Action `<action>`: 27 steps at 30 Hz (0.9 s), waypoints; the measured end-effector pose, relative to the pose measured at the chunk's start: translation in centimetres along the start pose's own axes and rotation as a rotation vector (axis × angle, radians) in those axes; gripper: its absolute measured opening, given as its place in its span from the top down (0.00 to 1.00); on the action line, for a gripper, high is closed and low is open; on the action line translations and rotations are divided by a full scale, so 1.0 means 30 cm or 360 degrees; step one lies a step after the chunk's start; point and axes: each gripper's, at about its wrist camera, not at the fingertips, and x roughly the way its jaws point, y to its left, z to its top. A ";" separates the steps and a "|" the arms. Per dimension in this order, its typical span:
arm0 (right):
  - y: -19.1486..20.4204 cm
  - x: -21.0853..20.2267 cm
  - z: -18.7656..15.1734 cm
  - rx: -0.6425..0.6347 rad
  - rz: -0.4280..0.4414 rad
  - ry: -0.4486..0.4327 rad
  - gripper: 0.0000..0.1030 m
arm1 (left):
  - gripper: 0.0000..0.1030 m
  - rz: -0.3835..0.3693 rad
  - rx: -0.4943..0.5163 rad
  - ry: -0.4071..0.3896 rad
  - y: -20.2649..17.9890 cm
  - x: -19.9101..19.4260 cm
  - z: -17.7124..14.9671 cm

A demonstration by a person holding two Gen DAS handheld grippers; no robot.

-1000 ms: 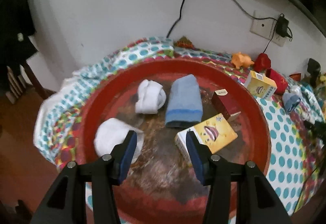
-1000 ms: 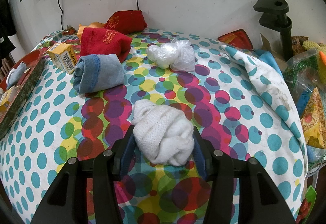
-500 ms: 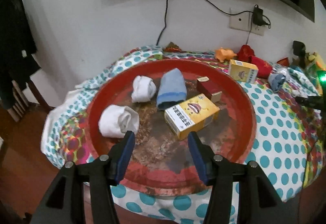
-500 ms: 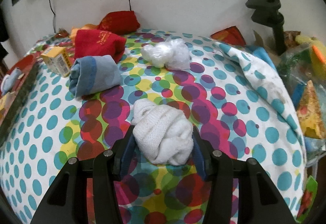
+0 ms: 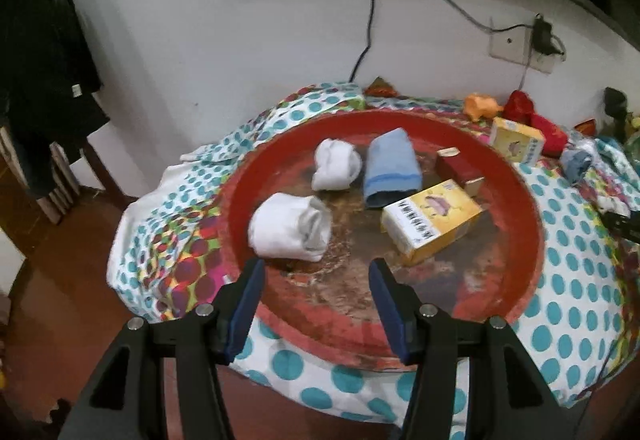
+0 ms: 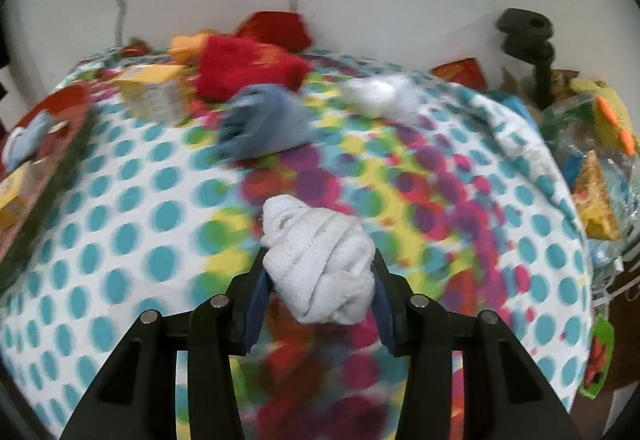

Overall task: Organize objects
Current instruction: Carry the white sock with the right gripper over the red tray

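A round red tray [image 5: 532, 236] sits on the dotted tablecloth. It holds two white sock rolls [image 5: 290, 226] [image 5: 335, 164], a blue roll [image 5: 392, 168], a yellow box [image 5: 434, 220] and a dark red box [image 5: 460, 168]. My left gripper [image 5: 316, 280] hangs open over the tray's near rim, nothing between its fingers. In the right wrist view my right gripper [image 6: 318, 272] is closing its jaws on a white sock bundle [image 6: 316, 264], which the pads squeeze from both sides, lifted above the cloth.
On the cloth lie a blue-grey sock roll [image 6: 264, 120], red rolls [image 6: 248, 68], a yellow box [image 6: 154, 90], a clear plastic bag [image 6: 380, 94] and an orange toy [image 5: 482, 106]. A black clamp post [image 6: 528, 48] and snack packets [image 6: 596, 196] crowd the right edge. The tray's rim [image 6: 52, 104] is far left.
My left gripper pulled back from the tray's middle to its near rim and widened slightly. My right gripper tightened on the white bundle and lifted it, the view now blurred with motion.
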 end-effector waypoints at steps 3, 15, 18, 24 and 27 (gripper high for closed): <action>0.082 -0.049 -0.010 -0.0056 0.0096 -0.0012 0.58 | 0.46 -0.0017 -0.0029 0.0025 0.025 0.012 -0.002; 0.587 -0.208 0.088 -0.0371 0.0490 -0.0116 0.58 | 0.46 0.0047 -0.0171 0.0025 0.174 0.023 0.015; 0.694 -0.218 0.100 -0.0464 0.0553 -0.0108 0.58 | 0.46 0.0057 -0.0200 0.0024 0.202 0.025 0.015; 0.875 -0.206 0.075 -0.0592 0.0614 -0.0011 0.58 | 0.46 0.0065 -0.0231 0.0083 0.227 0.056 0.007; 0.914 -0.175 0.064 -0.0613 0.0592 0.0028 0.58 | 0.46 0.0022 -0.0270 0.0088 0.242 0.057 0.005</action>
